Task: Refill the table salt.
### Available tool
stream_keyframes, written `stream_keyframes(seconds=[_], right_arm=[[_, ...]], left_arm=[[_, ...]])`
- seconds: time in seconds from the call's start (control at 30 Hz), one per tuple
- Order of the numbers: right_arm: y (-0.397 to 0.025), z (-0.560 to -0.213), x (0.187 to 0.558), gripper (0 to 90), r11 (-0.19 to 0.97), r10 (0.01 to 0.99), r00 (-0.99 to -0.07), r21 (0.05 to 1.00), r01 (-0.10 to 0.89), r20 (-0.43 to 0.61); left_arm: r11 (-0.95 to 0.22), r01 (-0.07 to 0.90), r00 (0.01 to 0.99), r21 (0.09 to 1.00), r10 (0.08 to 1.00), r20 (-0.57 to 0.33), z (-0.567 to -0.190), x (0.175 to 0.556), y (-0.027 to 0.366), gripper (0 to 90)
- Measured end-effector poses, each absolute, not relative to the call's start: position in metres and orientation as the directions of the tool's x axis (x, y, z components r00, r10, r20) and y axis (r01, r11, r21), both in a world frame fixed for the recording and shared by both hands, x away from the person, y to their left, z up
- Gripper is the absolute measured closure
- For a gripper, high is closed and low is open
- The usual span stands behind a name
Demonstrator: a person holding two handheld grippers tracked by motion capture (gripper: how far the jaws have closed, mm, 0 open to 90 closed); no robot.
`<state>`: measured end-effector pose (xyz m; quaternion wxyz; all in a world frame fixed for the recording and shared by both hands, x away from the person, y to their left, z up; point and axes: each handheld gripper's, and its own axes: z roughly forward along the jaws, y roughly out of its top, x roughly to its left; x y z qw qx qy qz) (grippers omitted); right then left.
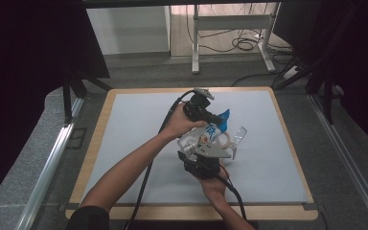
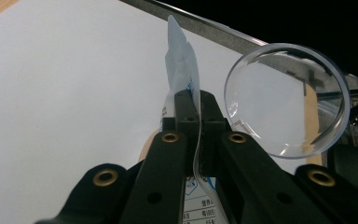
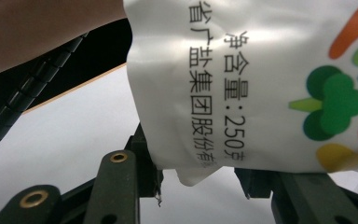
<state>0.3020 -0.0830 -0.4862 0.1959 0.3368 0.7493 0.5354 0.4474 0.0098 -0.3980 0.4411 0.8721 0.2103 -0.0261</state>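
A white printed bag (image 1: 212,132) with a blue top edge hangs above the middle of the table between both grippers. My left gripper (image 1: 216,120) comes from the upper left and is shut on the bag's thin upper edge (image 2: 179,60). In the left gripper view my left gripper (image 2: 198,100) has its jaws pressed together on that edge. My right gripper (image 1: 206,147) reaches up from below. Its jaws stand against either side of the bag's lower part (image 3: 242,79), so my right gripper (image 3: 198,163) holds it. A clear round cup (image 1: 238,136) sits just right of the bag, and its rim (image 2: 286,100) is close beside the left jaws.
The pale grey mat (image 1: 134,120) covers the table, framed by a wooden border (image 1: 100,124). Cables trail from both grippers toward the front edge. Beyond the table stand a metal desk frame (image 1: 230,43) and loose floor cables. Dark curtains hang on both sides.
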Motion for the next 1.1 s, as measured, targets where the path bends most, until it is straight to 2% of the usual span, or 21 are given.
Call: stream_keyframes(seconds=[1.1], right_arm=[[-0.0790,-0.4900,0.3010,58.2,0.195,0.742,-0.669,0.935,0.295,0.056]], left_arm=[[-0.532,0.383,0.916,0.755,0.323,-0.236,-0.4015,0.4491,0.0068,90.0]])
